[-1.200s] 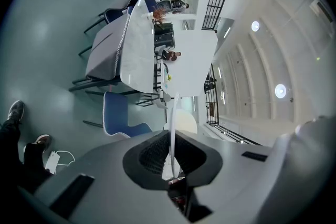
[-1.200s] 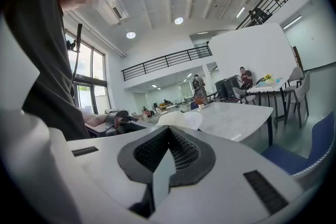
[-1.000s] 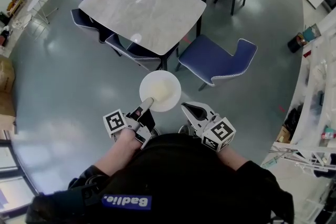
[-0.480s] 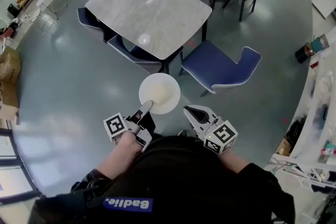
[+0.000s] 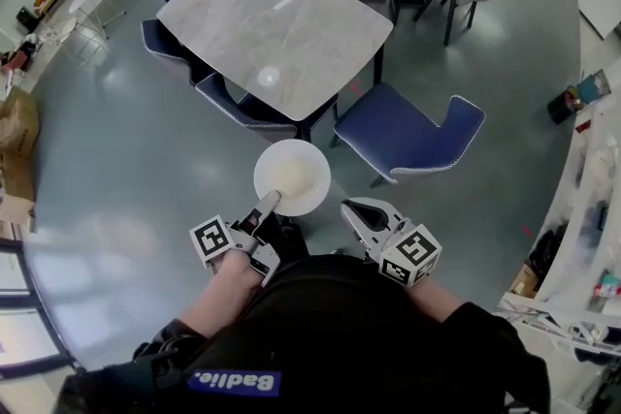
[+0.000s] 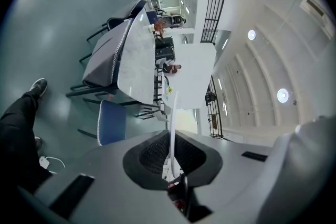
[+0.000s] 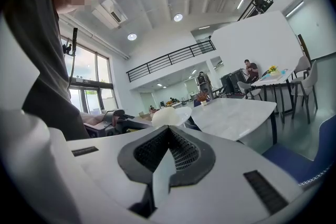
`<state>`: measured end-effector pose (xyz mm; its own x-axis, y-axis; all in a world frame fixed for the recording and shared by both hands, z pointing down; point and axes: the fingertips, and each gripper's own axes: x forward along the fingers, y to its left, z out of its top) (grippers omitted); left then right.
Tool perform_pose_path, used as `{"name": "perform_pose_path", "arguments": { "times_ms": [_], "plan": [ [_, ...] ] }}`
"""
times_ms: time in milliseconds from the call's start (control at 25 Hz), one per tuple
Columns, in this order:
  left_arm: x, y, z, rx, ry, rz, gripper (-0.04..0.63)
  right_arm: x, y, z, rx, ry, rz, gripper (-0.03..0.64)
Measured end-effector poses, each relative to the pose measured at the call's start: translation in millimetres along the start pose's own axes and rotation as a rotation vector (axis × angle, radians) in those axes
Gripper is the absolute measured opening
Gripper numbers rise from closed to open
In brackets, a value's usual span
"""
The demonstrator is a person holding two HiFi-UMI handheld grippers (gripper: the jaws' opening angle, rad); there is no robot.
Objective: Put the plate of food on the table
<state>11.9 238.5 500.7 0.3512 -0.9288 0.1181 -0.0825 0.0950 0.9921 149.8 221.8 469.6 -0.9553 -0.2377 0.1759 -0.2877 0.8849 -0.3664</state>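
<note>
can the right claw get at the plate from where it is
Probably yes. The right claw hangs empty and shut just beside the plate, with nothing between them, though it would have to open first. The left claw grips the near rim.

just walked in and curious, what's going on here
A person holds a white plate of pale food, its rim clamped in the left hand-held gripper. The right hand-held gripper is shut and empty. The grey table stands ahead; the plate is over the floor, not yet on it.
</note>
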Motion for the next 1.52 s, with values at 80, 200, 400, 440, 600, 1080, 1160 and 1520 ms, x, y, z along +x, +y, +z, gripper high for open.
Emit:
{"name": "perform_pose_path", "arguments": {
  "times_ms": [80, 200, 400, 440, 600, 1080, 1160, 1520],
  "plan": [
    [5.4, 3.3, 5.4, -0.002, 0.005, 0.007, 0.023, 3.5, -7.7, 1.6, 0.007, -0.003, -0.010, 0.011],
    [17.1, 5.2, 18.0, 0.003, 0.014, 0.012, 0.023, 12.3, -20.4, 6.0, 0.008, 0.004, -0.034, 0.011],
    [39.0, 7.8, 61.0, 0.003, 0.027, 0.012, 0.023, 46.7, -42.3, 16.7, 0.004, 0.018, -0.082, 0.011],
    [44.1, 7.6, 69.6, 0.003, 0.031, 0.012, 0.023, 53.4, -47.0, 19.6, 0.008, 0.016, -0.090, 0.011],
    [64.5, 1.5, 103.4, 0.002, 0.056, 0.004, 0.023, 80.6, -61.5, 31.3, 0.005, 0.012, -0.113, 0.011],
    [107.6, -2.3, 206.3, 0.012, 0.169, -0.016, 0.023, 176.9, -91.5, 67.9, 0.045, -0.026, -0.223, 0.011],
    [111.5, -1.7, 221.6, 0.016, 0.187, -0.018, 0.023, 192.1, -91.5, 73.1, 0.044, -0.030, -0.231, 0.011],
    [135.7, 3.1, 252.1, 0.007, 0.211, -0.011, 0.023, 207.6, -113.0, 85.0, 0.070, -0.035, -0.287, 0.011]
  ]
}}
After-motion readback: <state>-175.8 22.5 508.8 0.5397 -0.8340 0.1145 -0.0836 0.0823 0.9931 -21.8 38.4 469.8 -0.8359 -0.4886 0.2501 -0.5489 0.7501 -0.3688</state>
